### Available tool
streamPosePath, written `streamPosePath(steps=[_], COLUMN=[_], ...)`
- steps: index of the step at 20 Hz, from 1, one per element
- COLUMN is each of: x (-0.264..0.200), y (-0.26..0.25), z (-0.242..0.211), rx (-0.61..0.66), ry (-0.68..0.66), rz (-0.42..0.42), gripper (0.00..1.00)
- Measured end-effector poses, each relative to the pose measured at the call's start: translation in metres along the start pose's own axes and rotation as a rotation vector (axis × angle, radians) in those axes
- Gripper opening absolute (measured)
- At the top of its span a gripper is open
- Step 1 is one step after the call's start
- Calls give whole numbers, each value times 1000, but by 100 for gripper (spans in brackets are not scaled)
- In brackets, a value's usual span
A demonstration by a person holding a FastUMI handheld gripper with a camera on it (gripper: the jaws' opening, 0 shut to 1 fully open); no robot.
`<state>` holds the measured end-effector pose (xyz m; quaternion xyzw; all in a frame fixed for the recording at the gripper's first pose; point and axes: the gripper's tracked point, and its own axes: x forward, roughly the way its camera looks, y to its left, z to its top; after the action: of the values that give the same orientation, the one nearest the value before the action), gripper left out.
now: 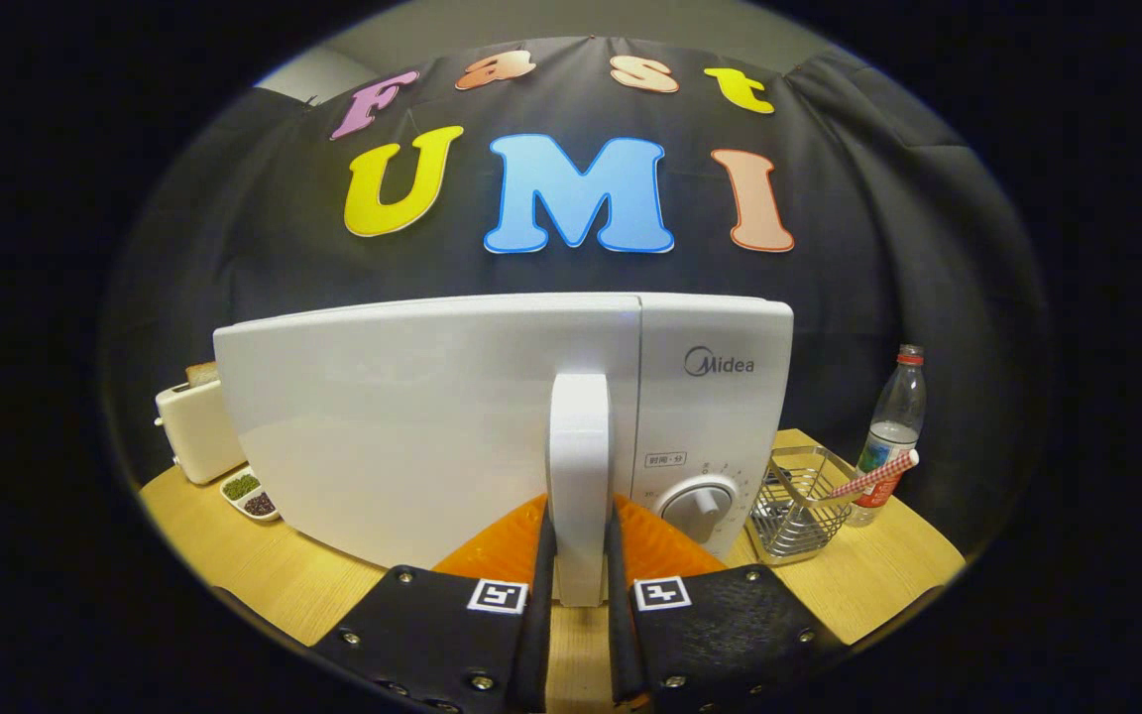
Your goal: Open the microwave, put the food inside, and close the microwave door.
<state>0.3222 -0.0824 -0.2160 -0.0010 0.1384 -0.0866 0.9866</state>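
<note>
We see the white microwave (492, 416) brightly, evenly lit from above, sharp at centre; around it, fisheye bending curves everything.

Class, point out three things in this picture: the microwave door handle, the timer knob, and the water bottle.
microwave door handle (579, 446): gripper view, mid-handle, above the fingers clamping it.
timer knob (696, 504): gripper view, knob face.
water bottle (894, 428): gripper view, clear body.

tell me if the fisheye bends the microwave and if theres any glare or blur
Gripper view: the fisheye bows the microwave top edge and door into curves; a soft sheen lies on the door above the handle, with no harsh glare; the handle, dial and wire basket are sharp; the hand-held gripper fingers flank the handle, apparently pressing it.
</note>
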Motion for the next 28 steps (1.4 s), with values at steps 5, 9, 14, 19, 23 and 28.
streamPosePath(steps=[5, 9, 14, 19, 23, 28], x=[-6, -53, -116, -175, -211, -239], y=[2, 15, 49, 100, 145, 198], z=[-4, -13, -27, -40, -48, -57], rx=[49, 36, 71, 72, 49, 31], ry=[24, -7, 6, -8, -23, -63], rz=[-8, 11, 123, 231, 289, 263], gripper=[13, 13, 13, 12, 12, 12])
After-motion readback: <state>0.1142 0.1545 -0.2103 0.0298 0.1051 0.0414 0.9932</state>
